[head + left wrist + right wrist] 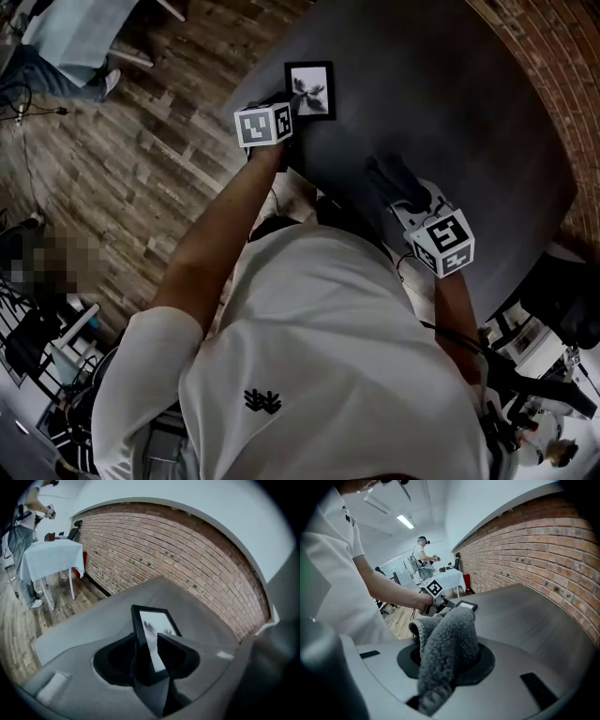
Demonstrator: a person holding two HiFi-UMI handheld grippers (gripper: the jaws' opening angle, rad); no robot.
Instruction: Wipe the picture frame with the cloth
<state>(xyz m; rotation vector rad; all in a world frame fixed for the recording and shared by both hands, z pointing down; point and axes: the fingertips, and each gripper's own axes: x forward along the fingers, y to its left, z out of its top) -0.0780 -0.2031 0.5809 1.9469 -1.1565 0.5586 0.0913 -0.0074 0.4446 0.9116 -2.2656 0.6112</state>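
Starting on the left: our left tool (147, 641) is spread wide, and the near end of the picture frame (310, 91) sits between its jaws. As far as we can see the pads aren't pressing on it, so it's more of a loose bracket than a grip. Our guess is the tool is there to pin the frame so it doesn't skate around once the wiping starts. The frame itself looks to be lying glass-up on the dark desk (450, 112), close to the edge on the wooden floor (141, 141) side, with smudgy marks on the glass. Moving right, our right tool (446, 660) is clamped on the cloth (452, 630), a fluffy grey one that's bunched up and flops over the jaws. That leaves a fat soft pad out front, which is what we want touching the glass. It hangs over the desk nearer our body, well apart from the frame, so no wiping has happened yet. Brick wall (544, 56) runs along the far right.
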